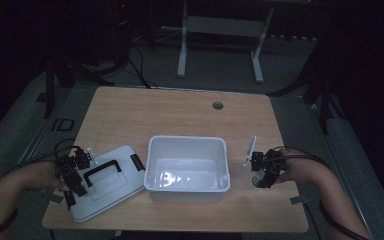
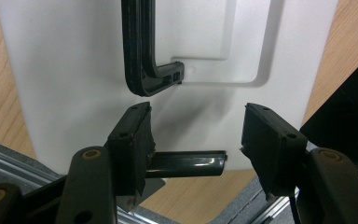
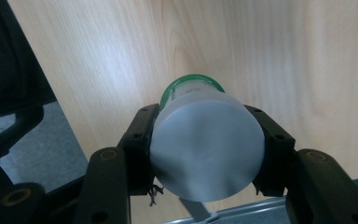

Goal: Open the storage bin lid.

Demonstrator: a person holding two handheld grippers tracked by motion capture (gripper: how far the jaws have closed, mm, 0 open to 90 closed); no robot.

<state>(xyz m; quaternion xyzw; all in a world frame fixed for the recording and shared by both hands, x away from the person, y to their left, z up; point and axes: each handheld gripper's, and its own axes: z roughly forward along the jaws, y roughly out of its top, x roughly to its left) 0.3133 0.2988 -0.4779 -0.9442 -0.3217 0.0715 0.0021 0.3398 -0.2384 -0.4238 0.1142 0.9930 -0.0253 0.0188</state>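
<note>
Black hard-plastic right tongs (image 3: 207, 144) pinch a round container (image 3: 207, 151): flat pale-grey matte disc end faces the camera, green rim at the far end, body cylindrical. Both pads sit flush against its sides. In the high view the right tongs (image 1: 261, 167) are at the right of the surface, just right of the bin, with the container (image 1: 256, 178) in them; held clear of the wood as far as I can tell.

Left tongs (image 2: 196, 135) spread, nothing between the pads. They hover over the lid (image 2: 74, 70), smooth white plastic, flat with a shallow rounded-rectangle recess. Glossy black handle (image 2: 142, 51), U-shaped bar, lies folded in that recess, just beyond the pad tips. Can't tell if the pads touch the lid. A short glossy black bar runs across between the left jaws lower down; can't tell what it belongs to.

High view: left tongs (image 1: 72, 172) over the lid's left end. Lid (image 1: 122, 187) lies flat at the front-left of the surface (image 1: 180, 110), skewed, one corner overhanging the front edge, black latch at its right end, right edge just beside the bin (image 1: 187, 145).

Bin: white glossy plastic, rectangular, rounded corners, open top, centre-front of the surface. Surface is light wood-grain laminate, with a round grommet hole (image 1: 217, 105) near the far edge.
</note>
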